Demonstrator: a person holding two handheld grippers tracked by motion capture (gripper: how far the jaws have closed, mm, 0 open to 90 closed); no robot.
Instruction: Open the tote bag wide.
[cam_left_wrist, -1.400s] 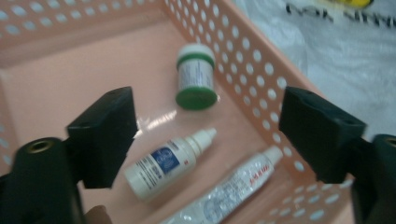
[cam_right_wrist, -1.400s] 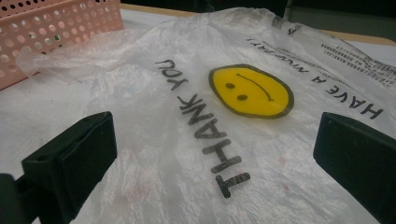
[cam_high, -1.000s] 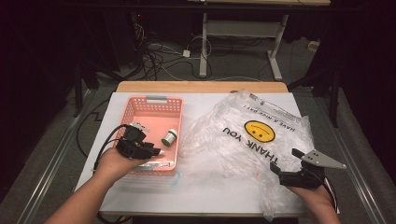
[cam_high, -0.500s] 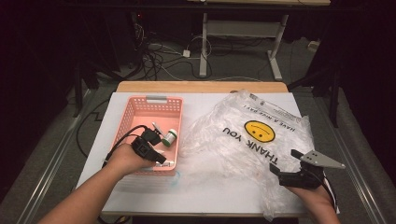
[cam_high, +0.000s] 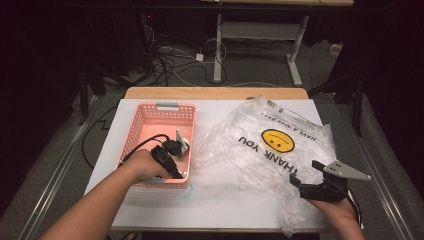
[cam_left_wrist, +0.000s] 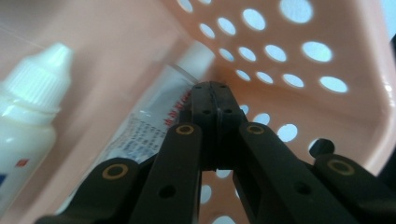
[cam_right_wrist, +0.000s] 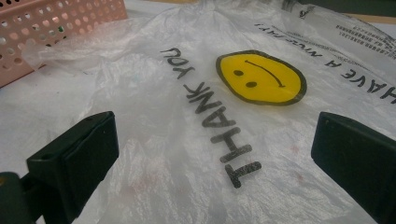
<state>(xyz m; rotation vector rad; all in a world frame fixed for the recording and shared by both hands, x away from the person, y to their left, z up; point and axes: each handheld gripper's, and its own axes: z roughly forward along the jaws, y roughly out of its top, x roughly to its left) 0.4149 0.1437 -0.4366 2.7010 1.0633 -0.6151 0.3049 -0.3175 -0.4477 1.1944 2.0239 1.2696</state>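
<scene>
A pink perforated basket (cam_high: 150, 116) stands on the table's left half. My left gripper (cam_high: 179, 146) reaches down into the basket's right side. In the left gripper view its jaws (cam_left_wrist: 212, 93) are pressed together with nothing between them. Just behind them, against the basket wall (cam_left_wrist: 299, 28), lies a clear tube with a printed label (cam_left_wrist: 144, 126). A white dropper bottle (cam_left_wrist: 28, 107) stands to their left. A crumpled clear plastic bag (cam_high: 270, 150) with a yellow smiley lies on the right half. My right gripper (cam_high: 306, 174) hovers open over its near right part (cam_right_wrist: 219, 154).
The table has a white top (cam_high: 225, 200) with a wooden strip (cam_high: 215, 93) along its far edge. Bare white surface lies in front of the basket and the bag. Cables and a desk frame (cam_high: 220, 45) are on the dark floor beyond.
My left gripper has moved right and forward inside the basket, down to the items at its right side. The right gripper and the bag have stayed put.
</scene>
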